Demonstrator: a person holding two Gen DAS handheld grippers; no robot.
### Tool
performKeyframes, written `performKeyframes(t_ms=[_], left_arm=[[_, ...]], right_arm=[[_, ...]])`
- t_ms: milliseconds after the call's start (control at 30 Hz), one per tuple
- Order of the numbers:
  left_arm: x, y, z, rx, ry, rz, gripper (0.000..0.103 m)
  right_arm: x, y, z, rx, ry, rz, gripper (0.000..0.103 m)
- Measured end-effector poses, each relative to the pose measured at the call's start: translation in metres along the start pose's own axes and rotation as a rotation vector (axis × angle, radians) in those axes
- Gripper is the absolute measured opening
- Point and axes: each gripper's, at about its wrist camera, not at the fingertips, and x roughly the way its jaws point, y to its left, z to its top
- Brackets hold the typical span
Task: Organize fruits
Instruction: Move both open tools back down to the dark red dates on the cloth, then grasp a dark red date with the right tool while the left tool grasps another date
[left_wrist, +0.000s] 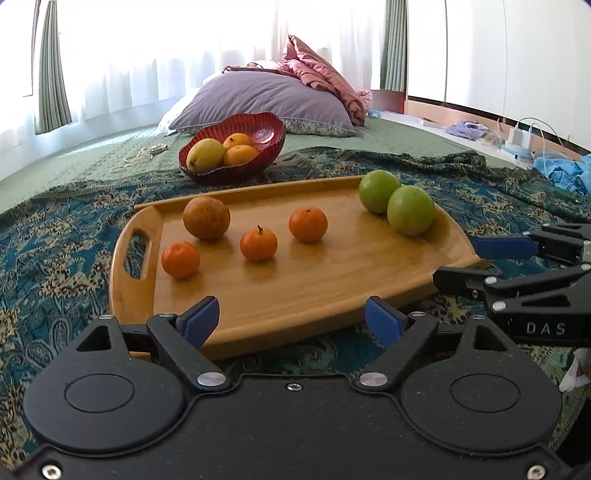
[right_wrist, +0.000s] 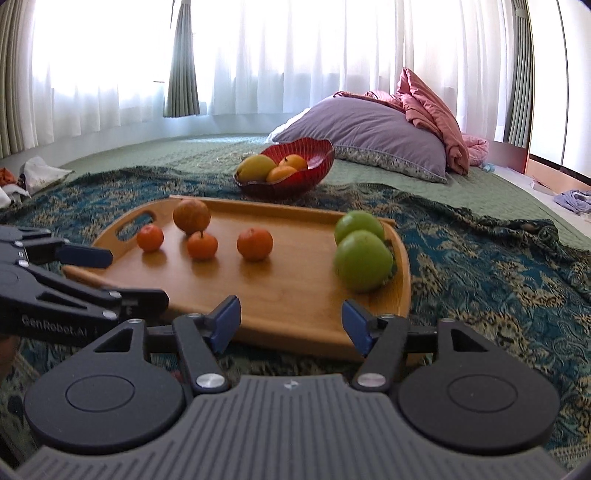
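Spread across the bed: a teal patterned blanket (left_wrist: 55, 236), over a green quilt (left_wrist: 92, 155). At the far end, a purple pillow (left_wrist: 258, 99) with a pink bundled duvet (left_wrist: 321, 70) heaped behind it.

On the blanket, a wooden tray (left_wrist: 314, 280) with a cut-out handle at its left end. Beyond the tray's far edge, apart from it, a red ribbed bowl (left_wrist: 266, 129) holding a yellow mango (left_wrist: 205, 155) and two oranges (left_wrist: 240, 154).

Near the camera, both grippers at the tray's near edge. Left gripper (left_wrist: 291, 319) spread wide, blue pads (left_wrist: 201, 317) empty, fingertips over the tray's near rim. Right gripper (right_wrist: 290, 323) likewise spread wide and empty, aimed at the tray's right half; seen again at the right edge of the left wrist view, fingers parted beside the tray's right corner.

On the tray's right end, two green apples (left_wrist: 397, 201) touching each other. At far left, a brownish round fruit (left_wrist: 206, 218). In a loose row across the middle and left, three small tangerines: left tangerine (left_wrist: 180, 259) nearest the handle, middle tangerine (left_wrist: 258, 243) with a short stem, right tangerine (left_wrist: 307, 224) toward the centre. None touching each other.

On the quilt left of the bowl, a pale cord (left_wrist: 144, 155).
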Motion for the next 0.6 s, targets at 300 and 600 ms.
performKeyframes(t_ms=[300, 600], left_arm=[[-0.001, -0.005, -0.010, 0.009, 0.037, -0.021, 0.087], [-0.003, -0.017, -0.017, 0.028, 0.057, -0.066, 0.087]], right_arm=[[-0.008, 0.005, -0.019, -0.062, 0.033, 0.023, 0.076], [-0.014, 0.017, -0.030, -0.129, 0.041, 0.052, 0.076]])
